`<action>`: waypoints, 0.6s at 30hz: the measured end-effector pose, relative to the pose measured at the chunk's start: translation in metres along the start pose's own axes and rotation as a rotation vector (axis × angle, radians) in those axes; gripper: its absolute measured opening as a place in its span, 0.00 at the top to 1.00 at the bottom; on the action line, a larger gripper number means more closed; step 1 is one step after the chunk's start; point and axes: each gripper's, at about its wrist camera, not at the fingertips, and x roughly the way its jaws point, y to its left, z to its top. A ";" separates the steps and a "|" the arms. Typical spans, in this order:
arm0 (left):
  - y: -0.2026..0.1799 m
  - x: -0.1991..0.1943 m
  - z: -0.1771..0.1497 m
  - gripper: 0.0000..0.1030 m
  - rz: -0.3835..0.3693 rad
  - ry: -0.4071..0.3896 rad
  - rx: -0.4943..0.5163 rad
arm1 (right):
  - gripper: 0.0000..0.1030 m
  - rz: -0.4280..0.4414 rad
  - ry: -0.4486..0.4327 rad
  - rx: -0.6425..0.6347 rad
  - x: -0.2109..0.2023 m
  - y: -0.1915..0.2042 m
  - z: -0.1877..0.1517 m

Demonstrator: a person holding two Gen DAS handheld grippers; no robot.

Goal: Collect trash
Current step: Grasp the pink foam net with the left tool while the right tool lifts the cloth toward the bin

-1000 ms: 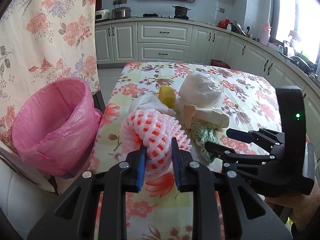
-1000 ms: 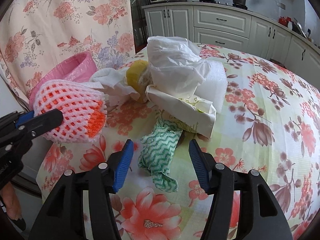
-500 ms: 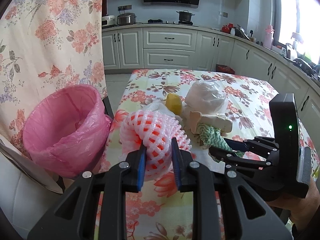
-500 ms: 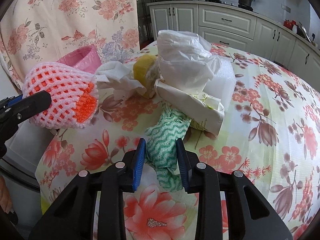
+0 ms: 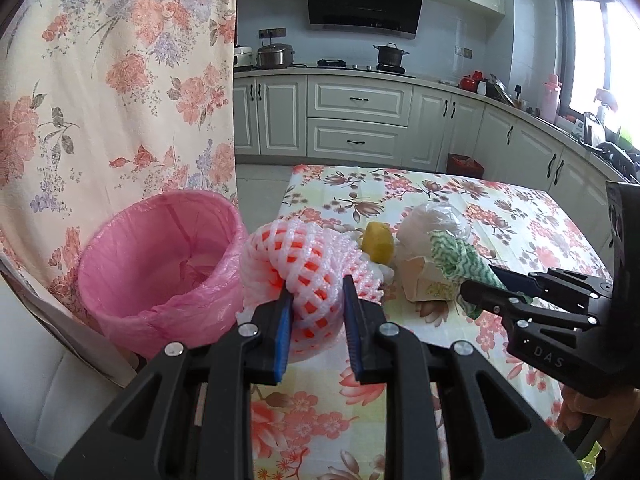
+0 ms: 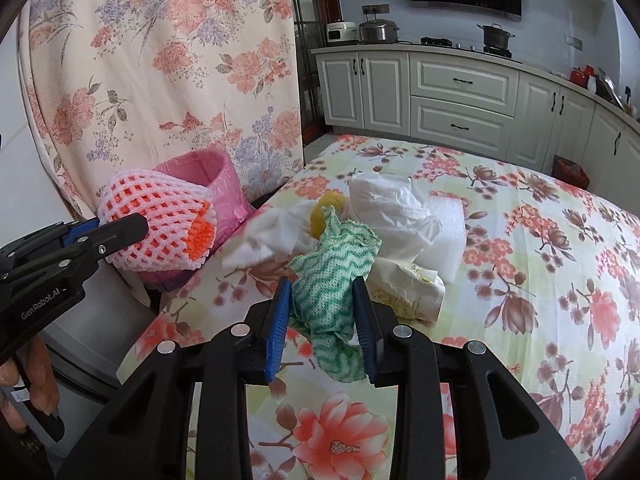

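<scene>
My left gripper (image 5: 316,304) is shut on a pink and orange foam fruit net (image 5: 304,264) and holds it above the table's left edge, beside the bin with a pink liner (image 5: 160,264). The net also shows in the right wrist view (image 6: 156,224). My right gripper (image 6: 324,304) is shut on a green and white wavy cloth (image 6: 332,280), lifted off the table. That cloth also shows in the left wrist view (image 5: 460,256). A yellow lump (image 5: 378,242), a white plastic bag (image 6: 392,208), crumpled white tissue (image 6: 268,236) and a paper wrapper (image 6: 412,292) lie on the table.
The table has a floral cloth (image 6: 540,280). A floral curtain (image 5: 120,80) hangs behind the bin. A white foam block (image 6: 448,232) lies under the bag. Kitchen cabinets (image 5: 360,120) line the far wall.
My right gripper shut on the green cloth and lifted it. My left gripper rose with the foam net and moved left toward the pink bin.
</scene>
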 end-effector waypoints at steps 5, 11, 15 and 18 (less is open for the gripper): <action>0.010 -0.005 0.004 0.78 0.018 -0.014 -0.016 | 0.71 0.005 -0.029 0.001 -0.011 0.001 0.007; 0.024 -0.008 0.007 0.78 0.037 -0.024 -0.037 | 0.71 0.012 -0.054 -0.012 -0.019 0.008 0.016; 0.033 -0.011 0.010 0.78 0.050 -0.037 -0.049 | 0.71 0.019 -0.069 -0.029 -0.019 0.017 0.023; 0.039 -0.014 0.013 0.78 0.061 -0.047 -0.053 | 0.71 0.023 -0.078 -0.041 -0.018 0.023 0.030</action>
